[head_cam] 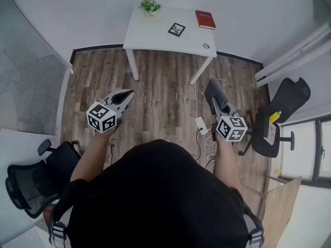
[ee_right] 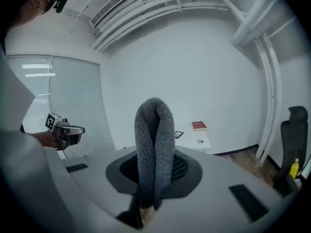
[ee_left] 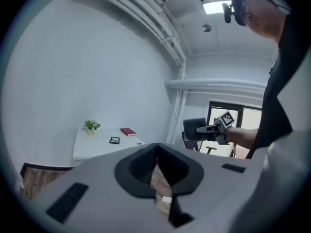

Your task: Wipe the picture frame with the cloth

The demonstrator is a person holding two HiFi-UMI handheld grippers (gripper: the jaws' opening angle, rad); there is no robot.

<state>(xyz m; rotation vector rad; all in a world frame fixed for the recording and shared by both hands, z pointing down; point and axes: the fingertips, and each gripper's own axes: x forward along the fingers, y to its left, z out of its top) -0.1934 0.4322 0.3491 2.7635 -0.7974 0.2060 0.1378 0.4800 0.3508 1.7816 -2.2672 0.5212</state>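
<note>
Picture frame [head_cam: 176, 29]: small, black-bordered, on white table [head_cam: 150, 36].

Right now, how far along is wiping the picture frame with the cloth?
Done: the grey cloth is picked up, clamped in the right hand-held gripper. In hand: the approach; the picture frame lies untouched on the white table across the floor, and the left hand-held gripper is shut, empty. Left: reaching the table and all the wiping.

No legible text or labels
</note>
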